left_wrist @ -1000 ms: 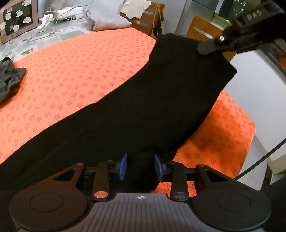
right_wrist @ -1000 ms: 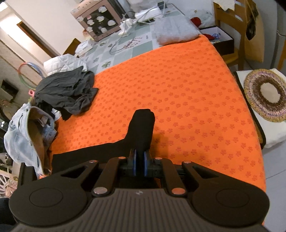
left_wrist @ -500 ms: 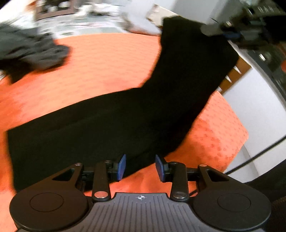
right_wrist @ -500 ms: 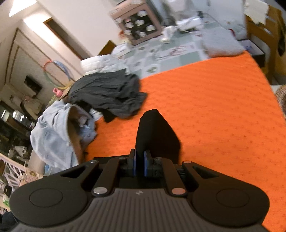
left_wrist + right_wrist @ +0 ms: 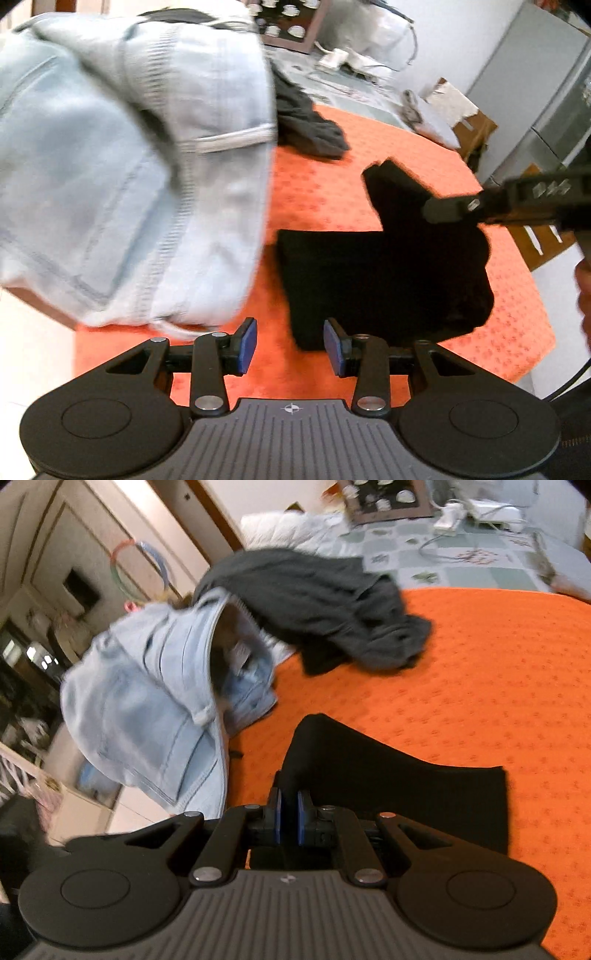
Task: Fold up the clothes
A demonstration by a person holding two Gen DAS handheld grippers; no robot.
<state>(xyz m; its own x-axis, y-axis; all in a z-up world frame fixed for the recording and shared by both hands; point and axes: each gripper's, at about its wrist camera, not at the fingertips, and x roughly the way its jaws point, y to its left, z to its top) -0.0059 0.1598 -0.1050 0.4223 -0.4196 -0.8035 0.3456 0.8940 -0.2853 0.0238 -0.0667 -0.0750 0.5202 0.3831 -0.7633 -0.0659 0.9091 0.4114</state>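
black garment (image 5: 384, 280) lies folded on the orange patterned cloth (image 5: 509, 332), filling the middle right of the left wrist view, one corner lifted toward the upper right. right gripper (image 5: 289, 818) has its blue pads pressed together on that raised corner, seen at the lower centre of the right wrist view, where the fabric drapes away to the right. in the left wrist view this same gripper (image 5: 469, 206) enters from the right edge. left gripper (image 5: 290, 345) sits at the bottom centre of its view with jaws parted and opening, nothing pinched between them; orange cloth and the garment's near edge show in the gap. light blue denim jeans (image 5: 122, 177) fill the upper left, blurred. dark grey garment (image 5: 325, 602) lies crumpled at the upper centre of the right wrist view.
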